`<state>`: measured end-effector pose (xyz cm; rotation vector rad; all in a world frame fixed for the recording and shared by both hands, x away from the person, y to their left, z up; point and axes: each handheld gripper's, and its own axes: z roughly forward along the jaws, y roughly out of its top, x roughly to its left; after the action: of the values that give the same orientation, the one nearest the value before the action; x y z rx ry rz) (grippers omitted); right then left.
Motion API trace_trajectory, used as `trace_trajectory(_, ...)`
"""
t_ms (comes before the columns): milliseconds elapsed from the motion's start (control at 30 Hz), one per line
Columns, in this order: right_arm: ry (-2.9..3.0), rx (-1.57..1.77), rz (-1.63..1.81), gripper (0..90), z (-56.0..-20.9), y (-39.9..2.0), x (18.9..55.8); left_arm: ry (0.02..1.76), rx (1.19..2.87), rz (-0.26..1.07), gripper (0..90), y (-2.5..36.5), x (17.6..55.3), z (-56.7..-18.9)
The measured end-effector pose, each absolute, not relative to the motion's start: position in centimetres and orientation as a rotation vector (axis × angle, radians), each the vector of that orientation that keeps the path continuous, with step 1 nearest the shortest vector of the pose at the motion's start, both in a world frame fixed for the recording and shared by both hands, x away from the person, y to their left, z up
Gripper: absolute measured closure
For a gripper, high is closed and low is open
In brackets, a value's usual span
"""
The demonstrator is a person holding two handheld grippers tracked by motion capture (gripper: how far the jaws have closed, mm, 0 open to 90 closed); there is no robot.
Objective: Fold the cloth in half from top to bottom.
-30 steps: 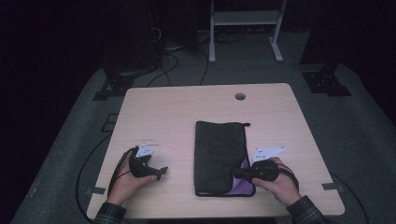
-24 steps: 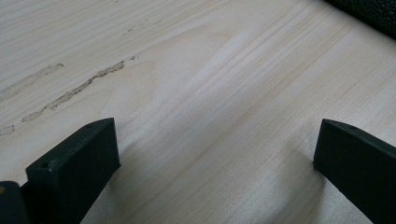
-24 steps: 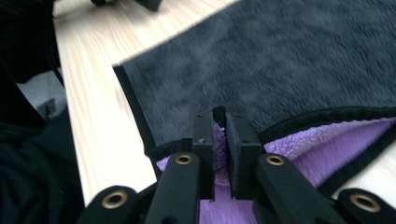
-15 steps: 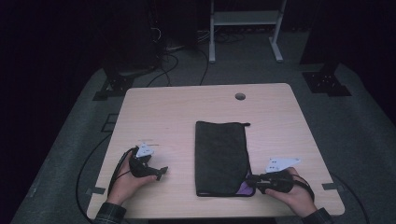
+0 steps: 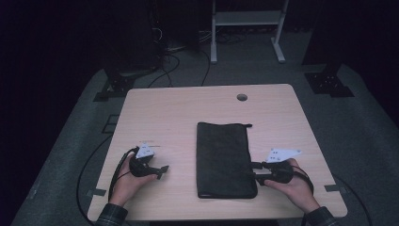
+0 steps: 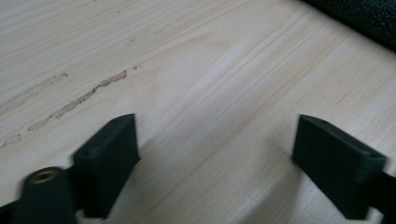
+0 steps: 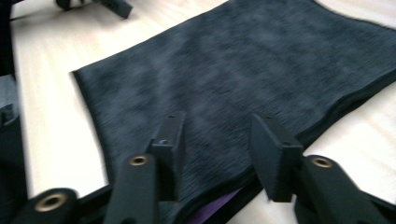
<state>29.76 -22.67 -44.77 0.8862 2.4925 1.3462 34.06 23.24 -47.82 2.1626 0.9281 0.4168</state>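
Note:
A dark fabric pouch (image 5: 225,159) lies flat near the middle of the wooden table (image 5: 188,113). My right gripper (image 5: 256,172) is at the pouch's near right edge. In the right gripper view its jaws (image 7: 217,126) stand apart over the pouch (image 7: 261,60), have just been opening, and pinch no fabric. A strip of purple lining (image 7: 217,205) shows at the edge below them. My left gripper (image 5: 162,170) rests on bare wood left of the pouch. Its jaws (image 6: 215,135) have just been closing a little, stand open and hold nothing. A corner of the pouch (image 6: 364,14) shows beyond them.
A round cable hole (image 5: 242,97) sits near the table's far edge. On the floor behind stand a white metal frame (image 5: 244,19) and dark equipment with loose cables (image 5: 164,52). Each gripper trails a cable off the near edge.
The right gripper has let go of the pouch's near right corner. The lifted purple-lined flap has dropped flat. The right hand shifted slightly. The left hand stayed put.

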Motion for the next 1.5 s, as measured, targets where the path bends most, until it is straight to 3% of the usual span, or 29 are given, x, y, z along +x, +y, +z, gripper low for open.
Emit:
trace_trajectory(33,2.492,0.890,1.335,52.4,-44.7,-22.6,30.2,0.924,2.167,0.399,29.3,23.1,34.1,-47.7)
trace_trajectory(267,2.445,0.900,1.298,48.4,-44.4,-22.5,33.4,0.898,2.154,0.374,38.8,21.7,35.0,-46.9)
trace_trajectory(433,2.432,0.912,1.267,47.6,-44.3,-22.5,35.5,0.855,2.152,0.314,51.7,20.3,35.9,-46.1)
trace_trajectory(733,2.436,0.932,1.218,46.9,-44.4,-22.1,38.5,0.794,2.184,0.255,62.9,16.9,38.3,-45.0)
trace_trajectory(1500,2.398,0.973,1.178,41.9,-44.1,-20.8,45.6,0.815,2.143,0.291,52.8,11.6,45.5,-43.7)
